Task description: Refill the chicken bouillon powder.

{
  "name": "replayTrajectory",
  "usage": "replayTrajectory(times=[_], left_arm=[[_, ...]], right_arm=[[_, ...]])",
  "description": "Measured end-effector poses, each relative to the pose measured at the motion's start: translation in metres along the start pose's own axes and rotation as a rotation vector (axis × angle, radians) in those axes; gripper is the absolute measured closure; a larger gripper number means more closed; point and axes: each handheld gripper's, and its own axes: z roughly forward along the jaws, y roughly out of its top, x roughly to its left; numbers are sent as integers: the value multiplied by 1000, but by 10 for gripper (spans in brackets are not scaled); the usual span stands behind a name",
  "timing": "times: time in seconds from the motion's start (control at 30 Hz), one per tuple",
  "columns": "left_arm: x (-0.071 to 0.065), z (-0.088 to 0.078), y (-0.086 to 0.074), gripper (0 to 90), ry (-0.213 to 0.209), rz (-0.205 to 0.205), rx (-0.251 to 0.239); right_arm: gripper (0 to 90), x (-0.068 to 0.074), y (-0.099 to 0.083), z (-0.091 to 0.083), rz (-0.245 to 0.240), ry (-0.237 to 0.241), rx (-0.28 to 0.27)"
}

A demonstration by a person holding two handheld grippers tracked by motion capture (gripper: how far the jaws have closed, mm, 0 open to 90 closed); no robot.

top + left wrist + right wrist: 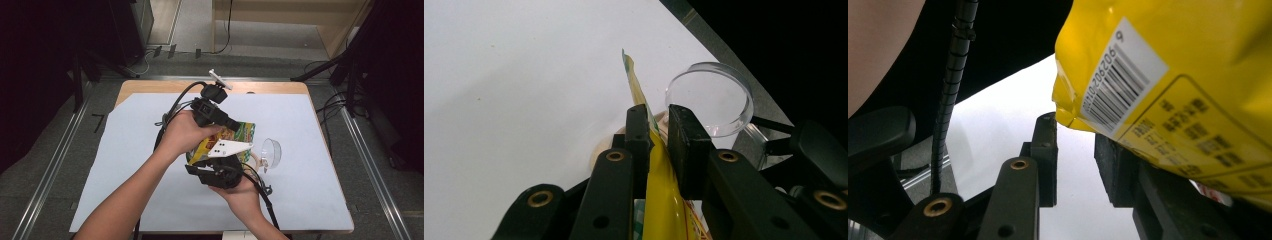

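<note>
The yellow snack bag (1168, 90) carries a white barcode label; the digits beside the bars cannot be read with certainty, apart from a lone "9" at its corner. The dark print below the barcode is too blurred to read.

Even overhead light whitens the table cover (300, 130), surroundings fall dark, and the close-up jaws look perhaps slightly soft.

We look down and forward from above the table (125, 150). Our two gripper views sit very close, each looking along its own jaws. All three share the yellow bag (239, 134) (664, 210) (1168, 75) and the white table cover.
</note>
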Motion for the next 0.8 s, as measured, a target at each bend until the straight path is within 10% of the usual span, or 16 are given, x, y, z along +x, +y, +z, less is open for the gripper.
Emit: replayTrajectory(times=[0.8], left_arm=[[4, 0, -4, 793, -12, -8, -9]], right_arm=[[720, 0, -1, 2, -16, -5, 8]])
